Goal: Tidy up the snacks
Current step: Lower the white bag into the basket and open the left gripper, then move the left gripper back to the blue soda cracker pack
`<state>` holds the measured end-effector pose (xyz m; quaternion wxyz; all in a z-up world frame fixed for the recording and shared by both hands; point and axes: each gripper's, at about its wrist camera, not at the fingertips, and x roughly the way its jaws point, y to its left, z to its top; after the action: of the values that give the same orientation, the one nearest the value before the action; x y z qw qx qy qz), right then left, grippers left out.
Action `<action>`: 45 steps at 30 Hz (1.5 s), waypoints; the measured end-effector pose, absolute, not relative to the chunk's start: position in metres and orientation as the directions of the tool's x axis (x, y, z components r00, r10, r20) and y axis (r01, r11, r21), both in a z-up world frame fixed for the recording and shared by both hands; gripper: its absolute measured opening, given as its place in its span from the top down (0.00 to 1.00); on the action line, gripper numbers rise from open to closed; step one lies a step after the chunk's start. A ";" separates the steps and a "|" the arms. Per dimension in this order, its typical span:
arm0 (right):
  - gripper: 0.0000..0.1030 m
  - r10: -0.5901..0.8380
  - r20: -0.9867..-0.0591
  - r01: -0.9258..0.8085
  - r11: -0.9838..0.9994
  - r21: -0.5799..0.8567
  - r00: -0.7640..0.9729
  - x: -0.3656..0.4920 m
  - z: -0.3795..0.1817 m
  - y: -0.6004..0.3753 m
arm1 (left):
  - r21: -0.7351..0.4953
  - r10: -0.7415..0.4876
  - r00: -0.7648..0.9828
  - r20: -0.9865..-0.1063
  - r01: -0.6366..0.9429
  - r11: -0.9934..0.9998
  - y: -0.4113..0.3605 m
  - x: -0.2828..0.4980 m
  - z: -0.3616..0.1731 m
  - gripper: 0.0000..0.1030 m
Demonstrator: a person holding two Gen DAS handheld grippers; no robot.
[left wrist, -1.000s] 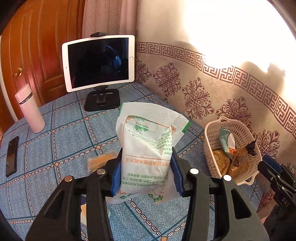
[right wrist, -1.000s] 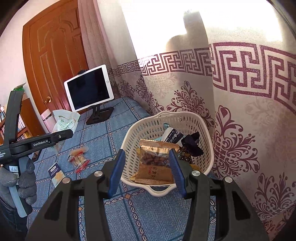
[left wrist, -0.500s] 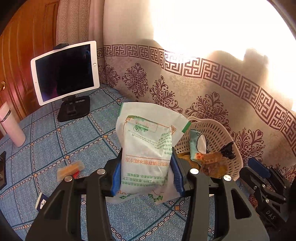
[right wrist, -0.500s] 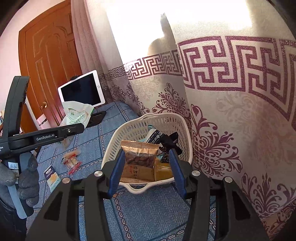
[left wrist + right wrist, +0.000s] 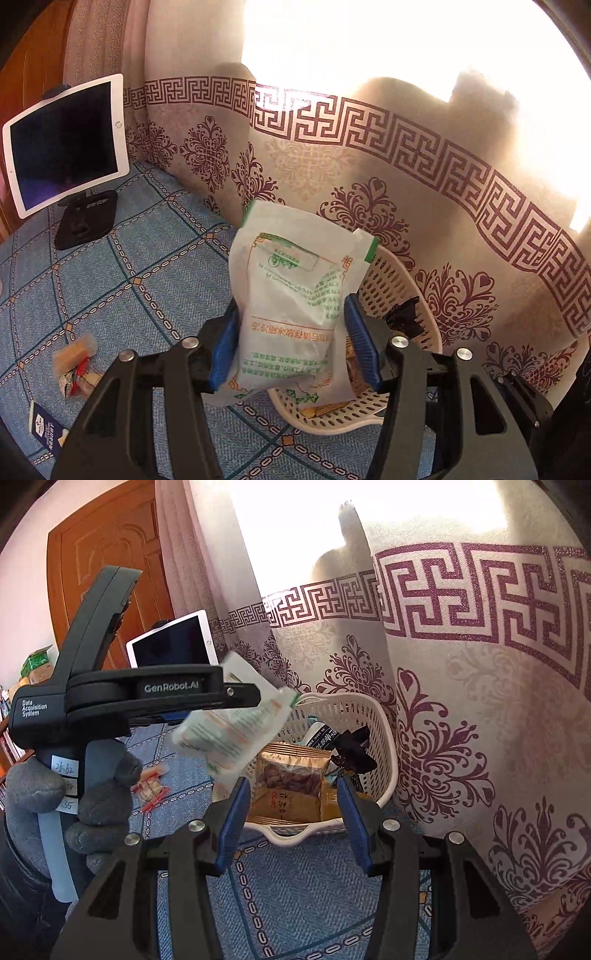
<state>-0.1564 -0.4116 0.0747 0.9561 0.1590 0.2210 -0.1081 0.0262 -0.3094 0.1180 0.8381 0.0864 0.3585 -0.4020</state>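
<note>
Over basket (image 5: 391,280) | left tongs (image 5: 291,343) pinching white green-printed pouch (image 5: 291,295) | right tongs (image 5: 291,819) spread

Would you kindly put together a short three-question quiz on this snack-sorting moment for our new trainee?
1. True or false: the left gripper is shut on the white snack bag.
2. The right gripper holds: A) a brown packet, B) nothing, C) the tablet.
3. Fill in: the white snack bag hangs over the near rim of the ____.

Key: 1 true; 2 B, its jaws stand open before the basket; 3 basket.
</note>
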 end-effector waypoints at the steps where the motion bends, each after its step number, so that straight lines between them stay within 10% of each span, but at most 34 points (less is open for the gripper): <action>1: 0.52 -0.136 -0.458 0.276 0.927 0.255 0.878 -0.156 0.074 -0.411 | -0.169 -0.628 0.408 -0.662 0.735 0.657 -0.311 0.028 0.118 0.21; 24: 0.52 -0.112 -0.474 0.257 0.933 0.254 0.873 -0.147 0.070 -0.403 | -0.126 -0.438 0.557 -0.706 0.509 0.851 -0.218 0.066 0.089 0.16; 45: 0.52 -0.131 -0.469 0.282 0.922 0.267 0.873 -0.151 0.069 -0.413 | 0.050 -0.423 0.554 -0.717 0.646 0.761 -0.300 0.041 0.070 0.15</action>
<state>-0.1510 -0.4125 0.0691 0.9535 0.1657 0.2272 -0.1084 0.0412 -0.2998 0.0698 0.8675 0.1559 0.3579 -0.3082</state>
